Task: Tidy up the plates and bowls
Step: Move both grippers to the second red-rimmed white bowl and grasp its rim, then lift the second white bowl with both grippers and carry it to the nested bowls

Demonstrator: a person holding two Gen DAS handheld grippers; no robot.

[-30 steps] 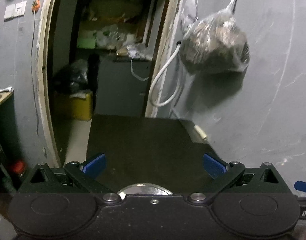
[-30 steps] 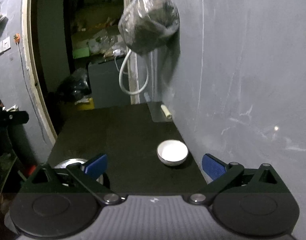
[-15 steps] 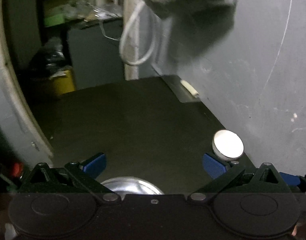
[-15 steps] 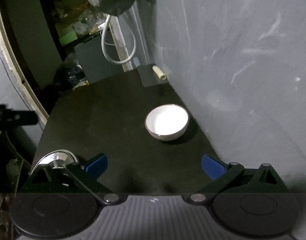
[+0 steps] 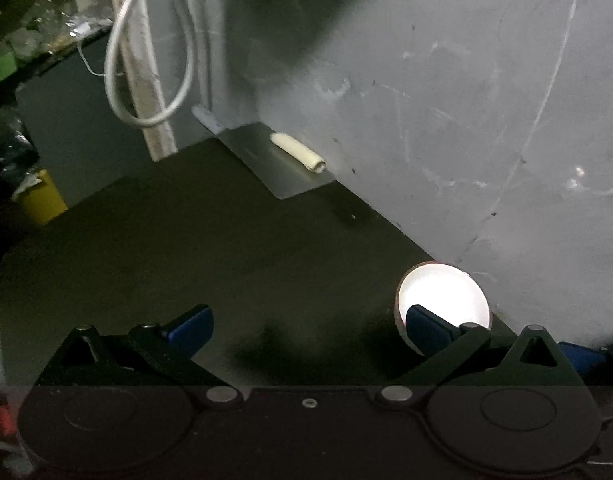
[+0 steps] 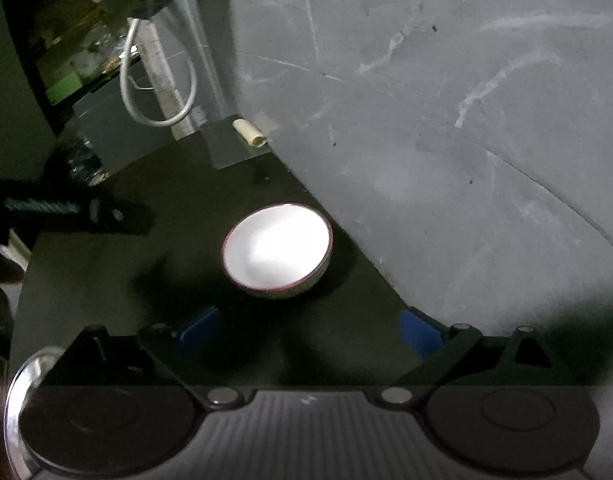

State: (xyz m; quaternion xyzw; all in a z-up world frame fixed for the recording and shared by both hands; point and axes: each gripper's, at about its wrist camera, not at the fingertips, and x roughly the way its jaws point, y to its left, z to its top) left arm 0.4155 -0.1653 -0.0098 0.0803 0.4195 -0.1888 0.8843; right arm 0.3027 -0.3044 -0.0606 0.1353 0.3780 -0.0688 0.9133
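A white bowl with a red rim (image 6: pixel 277 254) stands upright on the dark table (image 6: pixel 166 200) near the grey wall. My right gripper (image 6: pixel 308 330) is open and empty, just short of the bowl. The bowl also shows in the left wrist view (image 5: pixel 446 292), behind the right finger of my left gripper (image 5: pixel 306 326), which is open and empty. A shiny metal plate (image 6: pixel 16 400) lies at the lower left of the right wrist view, partly hidden by the gripper body.
The grey wall (image 6: pixel 446 120) runs along the table's right side. A thin metal sheet (image 5: pixel 274 160) with a small cream roll (image 5: pixel 298 152) lies at the table's far corner. A white cable loop (image 5: pixel 146 60) hangs beyond it. The left gripper's body (image 6: pixel 66 210) reaches in from the left.
Both grippers have tilted down and moved forward toward the table. The white bowl has grown larger in both views. The metal plate has dropped out of the left wrist view.
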